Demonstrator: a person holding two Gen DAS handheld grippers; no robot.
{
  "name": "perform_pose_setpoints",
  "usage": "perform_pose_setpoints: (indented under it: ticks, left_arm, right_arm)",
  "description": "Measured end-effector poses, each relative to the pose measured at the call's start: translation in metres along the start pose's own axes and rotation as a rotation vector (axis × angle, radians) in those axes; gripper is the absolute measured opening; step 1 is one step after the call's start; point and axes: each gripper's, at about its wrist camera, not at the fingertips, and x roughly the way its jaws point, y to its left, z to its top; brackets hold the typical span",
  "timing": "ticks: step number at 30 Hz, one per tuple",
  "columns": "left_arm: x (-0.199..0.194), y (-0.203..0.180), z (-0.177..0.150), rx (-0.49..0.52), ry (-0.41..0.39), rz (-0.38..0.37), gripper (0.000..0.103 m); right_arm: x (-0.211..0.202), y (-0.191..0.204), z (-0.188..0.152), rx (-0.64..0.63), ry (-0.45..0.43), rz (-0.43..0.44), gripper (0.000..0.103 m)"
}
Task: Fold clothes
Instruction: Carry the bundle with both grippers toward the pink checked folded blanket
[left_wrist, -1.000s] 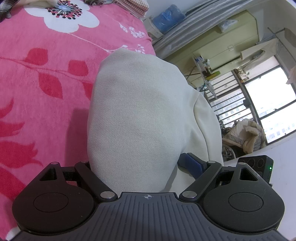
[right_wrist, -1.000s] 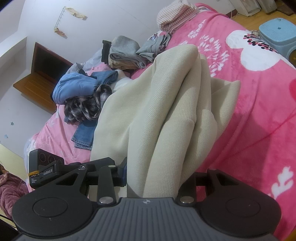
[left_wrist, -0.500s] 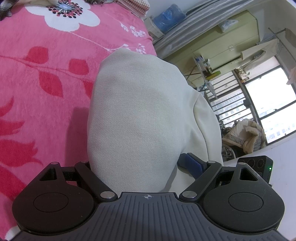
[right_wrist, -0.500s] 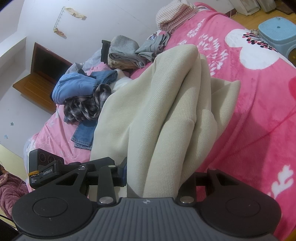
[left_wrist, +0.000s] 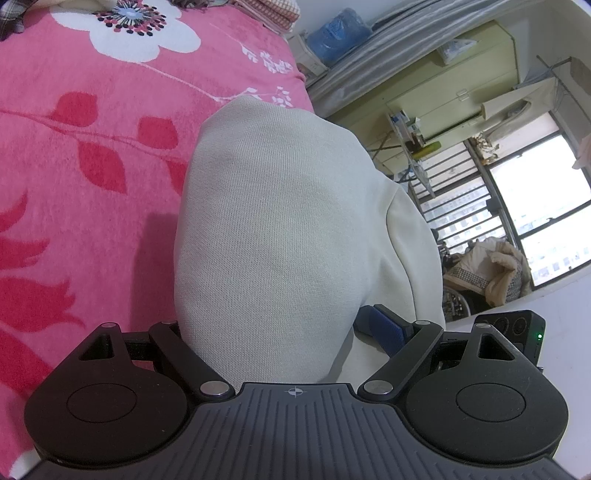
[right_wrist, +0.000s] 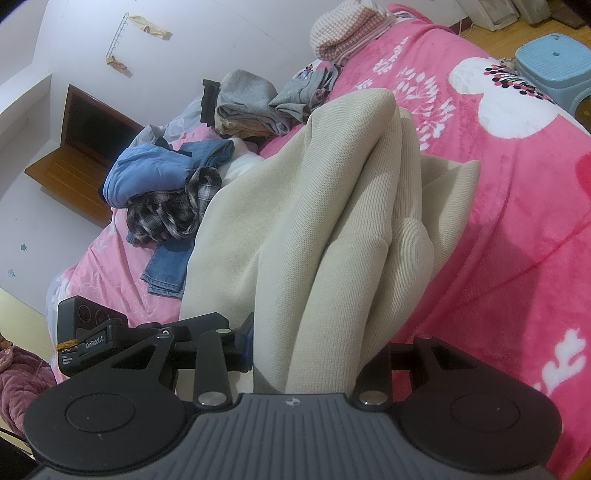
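Note:
A cream knit garment (left_wrist: 273, 206) is bunched up thick over the pink floral blanket (left_wrist: 85, 192). My left gripper (left_wrist: 273, 328) is shut on a wide fold of it; its blue right pad (left_wrist: 384, 328) shows beside the cloth, and the left finger is hidden behind it. In the right wrist view the same cream garment (right_wrist: 332, 229) runs in long folds from my right gripper (right_wrist: 310, 347) out over the bed. That gripper is shut on the gathered folds, with its blue left pad (right_wrist: 246, 341) against the cloth.
A pile of unfolded clothes lies at the bed's far end: blue garment (right_wrist: 147, 173), plaid shirt (right_wrist: 166, 214), jeans (right_wrist: 166, 266), grey pieces (right_wrist: 251, 99). A light blue stool (right_wrist: 554, 70) stands beside the bed. The bed edge, a cupboard (left_wrist: 443, 96) and a window (left_wrist: 535, 221) are on the right.

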Motion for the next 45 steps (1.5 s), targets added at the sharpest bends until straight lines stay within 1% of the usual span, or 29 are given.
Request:
perform_pose_setpoints:
  ticks: [5, 11, 17, 21, 23, 27, 31, 34, 39, 42, 45]
  left_arm:
    - [0.001, 0.0, 0.002, 0.005, -0.002, 0.0, 0.086]
    - [0.011, 0.005, 0.011, 0.006, 0.009, 0.007, 0.086]
    - [0.022, 0.013, 0.032, 0.006, 0.015, 0.012, 0.086]
    - [0.025, 0.011, 0.057, 0.035, 0.015, 0.018, 0.086]
    - [0.024, 0.008, 0.075, 0.063, 0.011, 0.022, 0.086]
    - [0.017, -0.008, 0.119, 0.138, -0.004, 0.035, 0.086]
    - [0.005, -0.04, 0.167, 0.244, -0.032, 0.065, 0.086]
    - [-0.007, -0.064, 0.196, 0.294, -0.059, 0.076, 0.086]
    - [-0.028, -0.098, 0.234, 0.318, -0.111, 0.072, 0.086]
    - [-0.042, -0.115, 0.249, 0.31, -0.137, 0.056, 0.086]
    - [-0.057, -0.135, 0.26, 0.314, -0.145, 0.052, 0.086]
  right_arm:
    - [0.002, -0.001, 0.003, -0.005, 0.002, 0.0, 0.042]
    - [0.01, -0.005, 0.013, -0.007, 0.019, -0.01, 0.042]
    - [0.027, -0.011, 0.034, -0.007, 0.02, -0.02, 0.042]
    - [0.039, -0.012, 0.055, -0.013, 0.007, -0.02, 0.042]
    - [0.046, -0.01, 0.07, -0.019, -0.011, -0.011, 0.042]
    - [0.058, -0.001, 0.109, -0.039, -0.077, 0.018, 0.042]
    - [0.062, 0.012, 0.154, -0.04, -0.154, 0.067, 0.042]
    - [0.061, 0.027, 0.192, -0.043, -0.193, 0.103, 0.042]
    - [0.053, 0.063, 0.248, -0.084, -0.219, 0.122, 0.042]
    - [0.042, 0.085, 0.273, -0.101, -0.229, 0.124, 0.042]
    - [0.029, 0.108, 0.292, -0.113, -0.232, 0.127, 0.042]
